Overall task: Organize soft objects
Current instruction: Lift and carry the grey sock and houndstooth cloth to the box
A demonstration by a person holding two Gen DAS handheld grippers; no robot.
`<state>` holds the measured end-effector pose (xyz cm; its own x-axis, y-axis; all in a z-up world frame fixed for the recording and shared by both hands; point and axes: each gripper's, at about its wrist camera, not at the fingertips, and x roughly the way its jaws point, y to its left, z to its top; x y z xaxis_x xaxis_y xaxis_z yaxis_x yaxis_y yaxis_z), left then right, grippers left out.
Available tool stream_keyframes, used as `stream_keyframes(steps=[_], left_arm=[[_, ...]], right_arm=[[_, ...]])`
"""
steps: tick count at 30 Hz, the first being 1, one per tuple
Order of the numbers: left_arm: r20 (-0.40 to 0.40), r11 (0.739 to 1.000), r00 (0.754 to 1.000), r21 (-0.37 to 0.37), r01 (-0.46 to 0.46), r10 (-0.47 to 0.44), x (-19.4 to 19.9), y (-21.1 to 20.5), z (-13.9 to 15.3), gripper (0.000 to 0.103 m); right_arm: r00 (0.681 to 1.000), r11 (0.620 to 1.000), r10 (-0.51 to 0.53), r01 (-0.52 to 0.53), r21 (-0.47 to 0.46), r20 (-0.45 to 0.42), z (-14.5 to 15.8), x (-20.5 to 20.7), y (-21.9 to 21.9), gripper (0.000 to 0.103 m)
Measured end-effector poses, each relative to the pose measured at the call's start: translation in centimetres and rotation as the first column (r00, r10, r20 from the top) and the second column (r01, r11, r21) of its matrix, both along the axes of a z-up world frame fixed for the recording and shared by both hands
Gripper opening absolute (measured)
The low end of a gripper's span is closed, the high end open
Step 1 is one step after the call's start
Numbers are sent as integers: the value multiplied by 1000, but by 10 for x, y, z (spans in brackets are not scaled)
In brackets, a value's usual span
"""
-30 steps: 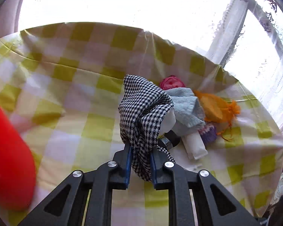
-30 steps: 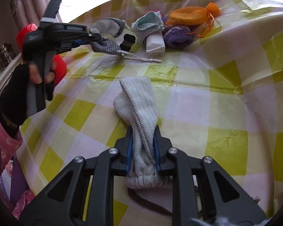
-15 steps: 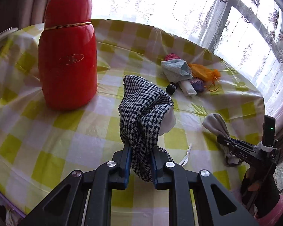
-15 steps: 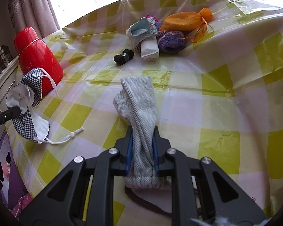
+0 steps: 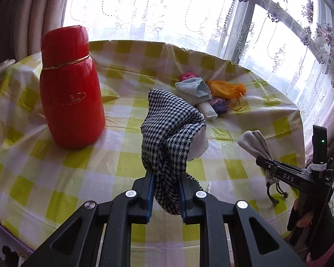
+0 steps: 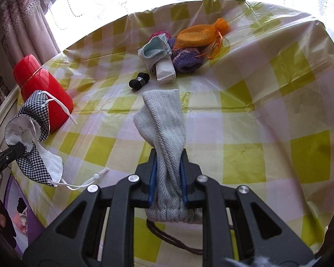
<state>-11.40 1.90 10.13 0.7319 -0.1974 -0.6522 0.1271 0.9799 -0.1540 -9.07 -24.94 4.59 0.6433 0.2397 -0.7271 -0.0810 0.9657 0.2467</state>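
Each gripper pinching one limp cloth item.
Left gripper (image 5: 165,197) clamps the checked mask (image 5: 170,131); right gripper (image 6: 167,181) clamps the grey pouch (image 6: 161,124); both sag beyond the jaws, so mid-body grips suit.

One red flask (image 5: 71,102), two held cloth pouches (image 6: 162,129), one black clip (image 6: 139,81), five piled soft items (image 6: 184,44).

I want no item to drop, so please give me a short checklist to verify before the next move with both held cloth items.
1. Left gripper shut on the checked face mask: ok.
2. Right gripper shut on the grey herringbone pouch: ok.
3. Mask clear of the red flask: ok in the left wrist view.
4. Mask ear loop free of the tablecloth: cannot tell.
5. Pouch drawstring hanging free, not snagged: cannot tell.
6. Pile of soft items undisturbed, apart from both grippers: ok.
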Motion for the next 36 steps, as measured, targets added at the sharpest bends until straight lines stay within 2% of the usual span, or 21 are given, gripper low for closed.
stream_keyframes(steps=[3,9,18,28,36], left_arm=[[25,1000,1000,25,9,-10,-2,-6,15,20],[62,997,997,60,41,-44,-12,-24,35,20],[117,993,989,93,74,-84,-28,-37,58,20],[133,995,988,67,74,-82,-30,-39,55,20],[145,993,985,91,80,-93,-35,-46,53,20]], right_arm=[[1000,1000,-17,17,-12,22,14,-4,2,21],[998,999,-38,37,29,54,40,-16,4,21],[987,998,-58,53,36,147,86,-29,6,21],[980,996,-77,66,62,185,102,-42,-4,21],[954,997,-60,46,54,295,134,-80,-11,22]])
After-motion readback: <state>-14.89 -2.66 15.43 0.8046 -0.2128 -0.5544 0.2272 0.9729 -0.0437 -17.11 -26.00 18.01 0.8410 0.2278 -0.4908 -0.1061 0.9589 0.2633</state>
